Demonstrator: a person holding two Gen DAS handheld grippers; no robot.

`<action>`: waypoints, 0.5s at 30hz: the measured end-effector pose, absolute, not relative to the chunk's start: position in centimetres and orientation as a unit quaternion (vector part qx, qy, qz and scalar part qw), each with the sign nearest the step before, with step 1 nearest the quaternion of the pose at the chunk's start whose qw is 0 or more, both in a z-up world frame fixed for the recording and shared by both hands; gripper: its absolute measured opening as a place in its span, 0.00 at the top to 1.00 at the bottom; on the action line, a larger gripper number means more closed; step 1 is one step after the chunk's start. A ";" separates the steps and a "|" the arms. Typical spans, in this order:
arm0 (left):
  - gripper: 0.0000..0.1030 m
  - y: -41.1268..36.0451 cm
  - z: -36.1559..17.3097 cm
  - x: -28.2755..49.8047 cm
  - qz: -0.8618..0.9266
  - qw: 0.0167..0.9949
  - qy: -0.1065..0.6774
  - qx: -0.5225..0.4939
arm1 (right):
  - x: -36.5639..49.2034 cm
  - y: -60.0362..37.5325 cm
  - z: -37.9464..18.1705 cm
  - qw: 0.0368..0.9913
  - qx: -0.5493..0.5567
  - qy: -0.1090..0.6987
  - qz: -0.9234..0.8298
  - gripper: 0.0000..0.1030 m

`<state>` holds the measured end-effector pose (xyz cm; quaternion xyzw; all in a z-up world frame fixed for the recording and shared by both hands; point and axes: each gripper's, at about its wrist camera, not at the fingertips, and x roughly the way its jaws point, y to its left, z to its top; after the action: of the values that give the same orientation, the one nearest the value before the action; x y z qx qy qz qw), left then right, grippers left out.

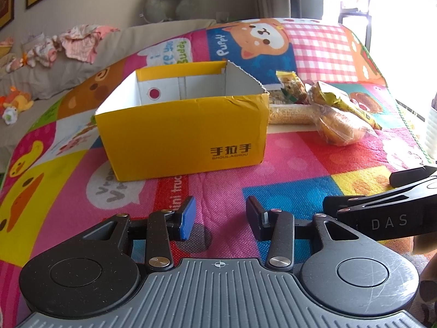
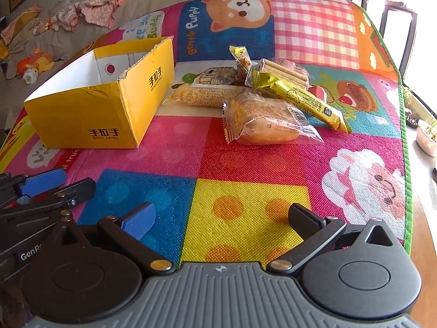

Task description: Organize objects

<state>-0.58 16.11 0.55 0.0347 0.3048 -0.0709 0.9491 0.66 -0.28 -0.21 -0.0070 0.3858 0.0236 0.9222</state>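
Yellow box (image 1: 185, 139) printed "SHOULASHOU"; mat (image 2: 245, 169) reads "Puppy".

Open mat (image 2: 245, 191) lies bare between both grippers and the items ahead. The yellow box (image 2: 109, 104) stands left, top open, interior unobstructed. Snack packets (image 2: 262, 120) crowd together just right of the box, overlapping, some touching its wall. The left gripper (image 1: 220, 218) and right gripper (image 2: 218, 218) sit close side by side, fingers parted.
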 end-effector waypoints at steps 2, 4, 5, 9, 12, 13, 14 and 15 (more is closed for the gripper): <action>0.55 16.1 0.6 -0.6 -0.071 0.949 0.305 0.034 | 0.7 -0.3 -0.2 0.921 -0.007 0.390 0.023 0.00; 0.55 16.1 0.5 -0.6 -0.072 0.949 0.305 0.033 | 0.9 -0.3 -0.1 0.919 -0.011 0.392 0.026 0.00; 0.55 16.1 0.5 -0.5 -0.073 0.949 0.305 0.031 | 0.9 -0.3 -0.1 0.919 -0.013 0.394 0.028 0.00; 0.56 16.5 0.6 -0.4 -0.080 0.948 0.308 0.022 | 0.7 -0.4 0.0 0.918 -0.018 0.395 0.038 0.00; 0.60 17.0 1.0 -0.1 -0.085 0.944 0.316 0.022 | 0.8 -0.6 0.4 0.910 -0.024 0.409 0.057 0.00; 0.60 17.2 1.3 -0.1 -0.084 0.943 0.320 0.020 | 0.9 -0.8 0.6 0.907 -0.025 0.415 0.065 0.00; 0.60 17.5 1.7 0.0 -0.084 0.943 0.322 0.016 | 0.7 -1.0 0.9 0.906 -0.021 0.416 0.071 0.00; 0.60 17.9 2.2 0.1 -0.087 0.942 0.325 0.010 | 0.5 -1.3 1.4 0.910 -0.019 0.409 0.073 0.00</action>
<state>0.06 17.89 2.25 0.0099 0.3248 -0.0873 0.9417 0.46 -1.27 1.35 -0.0194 0.4086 0.0730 0.9096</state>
